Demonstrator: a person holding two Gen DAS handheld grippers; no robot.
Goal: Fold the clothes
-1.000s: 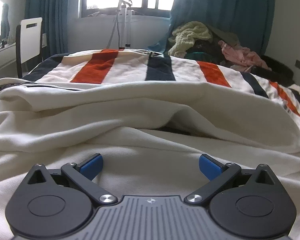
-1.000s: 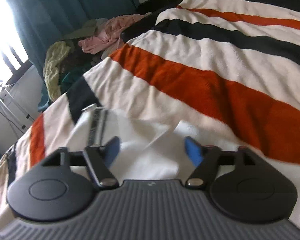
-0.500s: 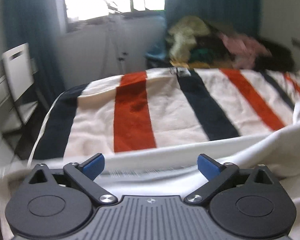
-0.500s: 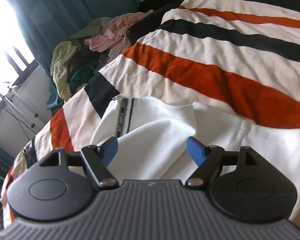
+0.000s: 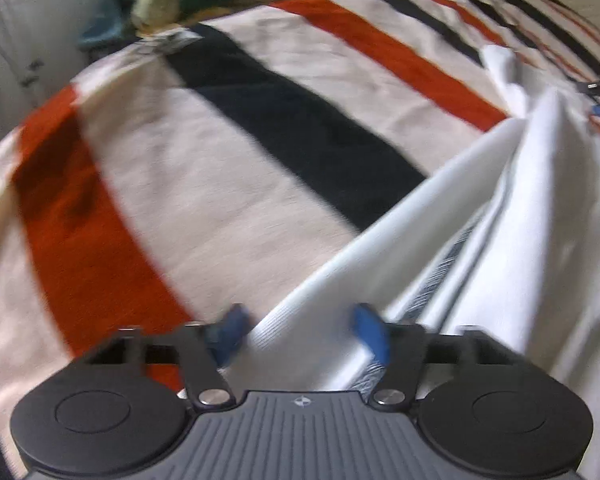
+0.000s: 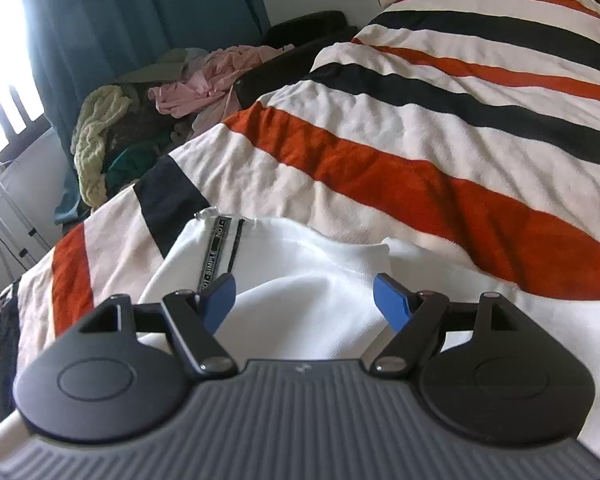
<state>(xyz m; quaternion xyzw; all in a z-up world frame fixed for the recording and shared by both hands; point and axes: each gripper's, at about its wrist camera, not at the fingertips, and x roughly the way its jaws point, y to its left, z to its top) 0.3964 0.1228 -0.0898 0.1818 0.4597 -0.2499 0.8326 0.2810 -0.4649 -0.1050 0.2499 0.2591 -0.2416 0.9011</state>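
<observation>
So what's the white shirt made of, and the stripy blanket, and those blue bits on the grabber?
The white garment looks like a soft matte knit, probably cotton: fine ribbing shows and it drapes in folds. The striped blanket seems a fuzzy fleece or plush, with a nappy, crinkled surface. The blue pads on the right gripper look like smooth rubber or plastic, though that can't be settled.
</observation>
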